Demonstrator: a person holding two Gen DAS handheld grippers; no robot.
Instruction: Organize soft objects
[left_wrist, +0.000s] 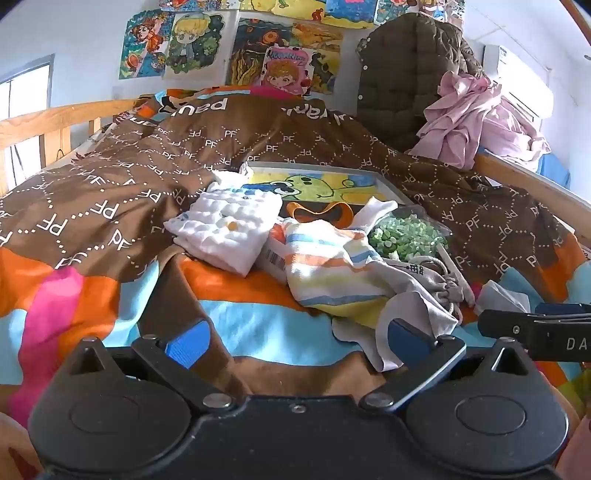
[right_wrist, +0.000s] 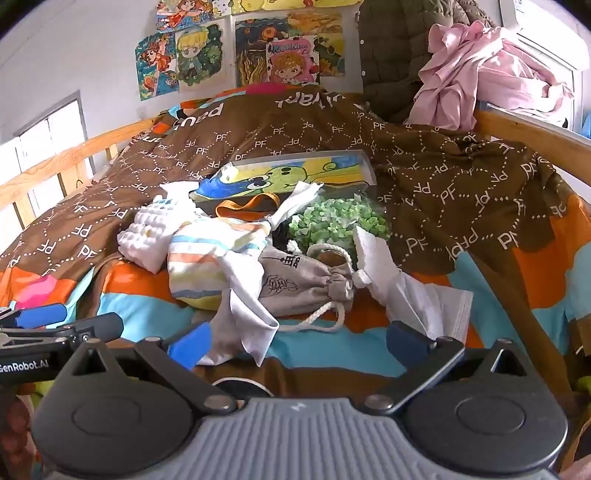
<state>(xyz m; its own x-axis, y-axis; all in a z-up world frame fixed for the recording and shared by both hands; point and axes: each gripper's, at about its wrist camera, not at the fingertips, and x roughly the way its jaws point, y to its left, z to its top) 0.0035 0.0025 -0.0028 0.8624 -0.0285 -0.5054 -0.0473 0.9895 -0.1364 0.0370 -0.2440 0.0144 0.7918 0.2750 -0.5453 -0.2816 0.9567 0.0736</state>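
Note:
A pile of soft things lies on the bed: a folded white bubbly cloth (left_wrist: 225, 225) (right_wrist: 147, 236), a striped towel (left_wrist: 325, 262) (right_wrist: 210, 254), a grey drawstring pouch (right_wrist: 295, 284) (left_wrist: 432, 280), a white cloth (right_wrist: 243, 317) (left_wrist: 402, 325), a bag of green pieces (left_wrist: 406, 236) (right_wrist: 336, 221) and a white mask (right_wrist: 417, 295). My left gripper (left_wrist: 299, 343) is open, just before the white cloth. My right gripper (right_wrist: 299, 343) is open, its left finger by the white cloth, its right by the mask.
A framed frog picture (left_wrist: 321, 184) (right_wrist: 291, 173) and an orange strap (left_wrist: 321, 212) lie behind the pile. The brown PF quilt (left_wrist: 110, 184) covers the bed. Wooden rails (left_wrist: 48, 122) (right_wrist: 532, 129) run on both sides. A pink garment (left_wrist: 476, 122) hangs at right.

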